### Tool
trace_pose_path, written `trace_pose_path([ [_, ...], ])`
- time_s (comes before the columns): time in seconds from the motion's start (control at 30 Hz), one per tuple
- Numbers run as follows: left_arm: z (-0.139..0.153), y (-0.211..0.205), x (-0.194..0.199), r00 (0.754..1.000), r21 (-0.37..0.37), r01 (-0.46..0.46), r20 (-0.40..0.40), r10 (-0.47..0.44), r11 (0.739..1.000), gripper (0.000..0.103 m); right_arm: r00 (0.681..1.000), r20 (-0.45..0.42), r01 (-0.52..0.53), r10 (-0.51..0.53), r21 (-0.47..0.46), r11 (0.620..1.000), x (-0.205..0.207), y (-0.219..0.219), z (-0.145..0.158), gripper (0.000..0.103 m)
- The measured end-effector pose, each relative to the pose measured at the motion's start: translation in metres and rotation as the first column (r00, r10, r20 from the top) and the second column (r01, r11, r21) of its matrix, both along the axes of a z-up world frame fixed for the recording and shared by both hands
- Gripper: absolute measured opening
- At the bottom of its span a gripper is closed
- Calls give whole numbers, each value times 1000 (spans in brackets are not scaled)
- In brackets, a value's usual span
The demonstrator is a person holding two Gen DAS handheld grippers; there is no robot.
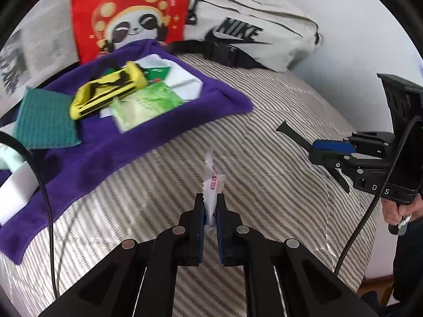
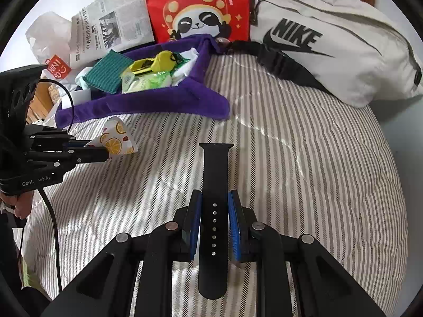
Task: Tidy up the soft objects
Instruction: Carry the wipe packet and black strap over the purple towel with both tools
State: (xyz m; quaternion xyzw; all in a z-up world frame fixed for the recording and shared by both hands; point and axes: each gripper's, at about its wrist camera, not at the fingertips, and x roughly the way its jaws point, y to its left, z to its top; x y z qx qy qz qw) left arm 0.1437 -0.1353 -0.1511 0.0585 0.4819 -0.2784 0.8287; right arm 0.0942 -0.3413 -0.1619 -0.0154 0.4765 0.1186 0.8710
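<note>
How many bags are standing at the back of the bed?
2. A red panda bag stands upright behind the purple cloth; a white Nike bag lies to its right. Others may be hidden beyond the frame.

Black perforated watch strap (image 2: 213, 211): smooth, matt rubber.
Fruit-printed sachet (image 2: 116, 138): glossy film.
Purple towel (image 1: 148, 137): plush cloth.
Striped bedcover (image 2: 304, 171): woven, quilted cloth.

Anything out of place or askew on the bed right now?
The purple towel lies skewed and rumpled, its corner curled up against the red panda bag. Nothing spilled or visibly damaged.
</note>
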Motion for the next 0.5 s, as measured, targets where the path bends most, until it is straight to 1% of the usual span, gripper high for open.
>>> trace_pose_path([
  [0.1,5,13,-1,999,-4,-35,9,35,999,8,1000,5,-3,3,-1,1000,3,8,4,20],
  [0.2,13,31,-2,996,-31,-82,17,83,996,7,1000,13,-14,14,8,1000,9,18,10,20],
  [0.37,27,53,-3,991,-46,-123,42,125,991,7,998,30,-52,52,7,999,21,42,20,21],
  [0.5,38,70,1,987,-79,-147,56,152,986,7,996,48,-77,76,10,997,30,58,31,20],
])
